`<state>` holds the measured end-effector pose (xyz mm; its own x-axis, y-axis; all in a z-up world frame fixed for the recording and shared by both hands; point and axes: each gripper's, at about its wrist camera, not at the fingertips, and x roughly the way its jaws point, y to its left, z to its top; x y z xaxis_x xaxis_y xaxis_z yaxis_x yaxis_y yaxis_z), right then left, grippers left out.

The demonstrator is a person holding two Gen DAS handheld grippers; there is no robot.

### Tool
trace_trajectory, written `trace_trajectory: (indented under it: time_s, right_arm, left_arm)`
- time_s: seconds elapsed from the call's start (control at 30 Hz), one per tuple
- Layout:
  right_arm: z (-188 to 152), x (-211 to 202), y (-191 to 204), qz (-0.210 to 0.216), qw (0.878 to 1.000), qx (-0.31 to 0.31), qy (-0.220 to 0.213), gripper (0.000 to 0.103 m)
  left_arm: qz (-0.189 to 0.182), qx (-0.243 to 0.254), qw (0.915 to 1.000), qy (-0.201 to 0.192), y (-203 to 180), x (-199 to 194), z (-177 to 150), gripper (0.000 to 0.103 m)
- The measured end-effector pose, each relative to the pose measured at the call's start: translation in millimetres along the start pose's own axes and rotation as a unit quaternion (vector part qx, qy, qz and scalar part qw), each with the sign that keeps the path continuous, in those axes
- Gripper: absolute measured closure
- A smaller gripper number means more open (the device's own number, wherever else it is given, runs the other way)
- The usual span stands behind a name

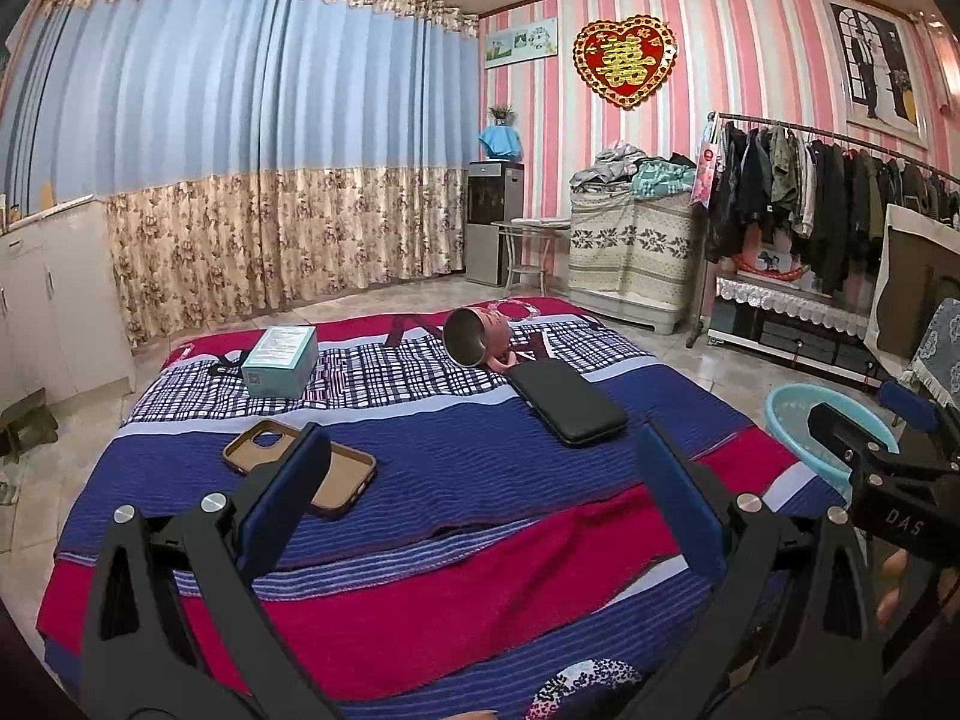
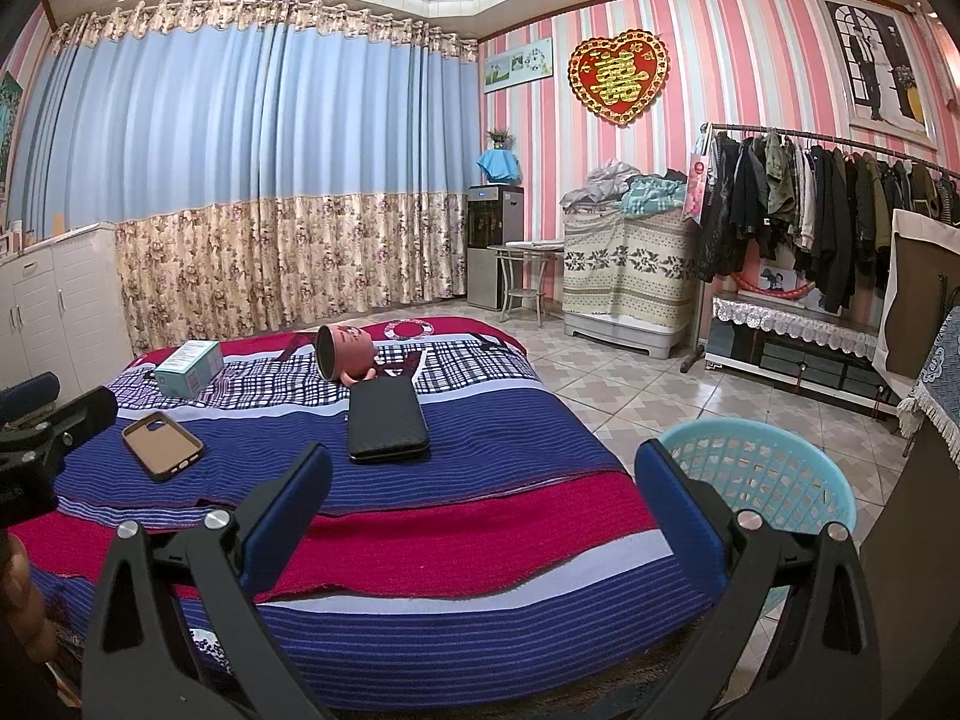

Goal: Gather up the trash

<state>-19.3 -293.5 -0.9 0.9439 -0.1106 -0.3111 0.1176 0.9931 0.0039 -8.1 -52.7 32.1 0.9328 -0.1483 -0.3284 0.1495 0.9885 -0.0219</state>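
Note:
A low table under a red, blue and checked cloth (image 1: 420, 600) (image 2: 480, 540) carries a teal box (image 1: 281, 360) (image 2: 189, 367), a brown phone case (image 1: 299, 467) (image 2: 162, 437), a black wallet-like case (image 1: 567, 401) (image 2: 387, 417) and a pink cup on its side (image 1: 479, 335) (image 2: 347, 353). A light-blue plastic basket (image 2: 762, 480) (image 1: 798, 420) stands on the floor right of the table. My left gripper (image 1: 480, 474) hovers open over the near cloth, its left finger overlapping the phone case. Further right, my right gripper (image 2: 483, 480) is also open and holds nothing.
Curtains (image 1: 240, 150) and white cabinets (image 1: 54, 300) line the left. A water dispenser (image 1: 495, 222), a small glass table (image 1: 531, 252), a covered chest (image 1: 630, 246) and a clothes rack (image 1: 840, 192) stand along the striped wall. Tiled floor (image 2: 630, 372) lies between table and rack.

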Motion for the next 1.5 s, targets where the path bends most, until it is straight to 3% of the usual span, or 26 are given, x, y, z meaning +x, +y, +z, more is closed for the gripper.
trace_trajectory:
  time_s: [1.5]
  right_arm:
    - [-0.7,0.5,0.9,0.001,1.000,0.001,-0.001,0.004]
  left_arm:
    - [0.000,0.002,1.0000,0.002,-1.1,0.0,-0.4,0.005]
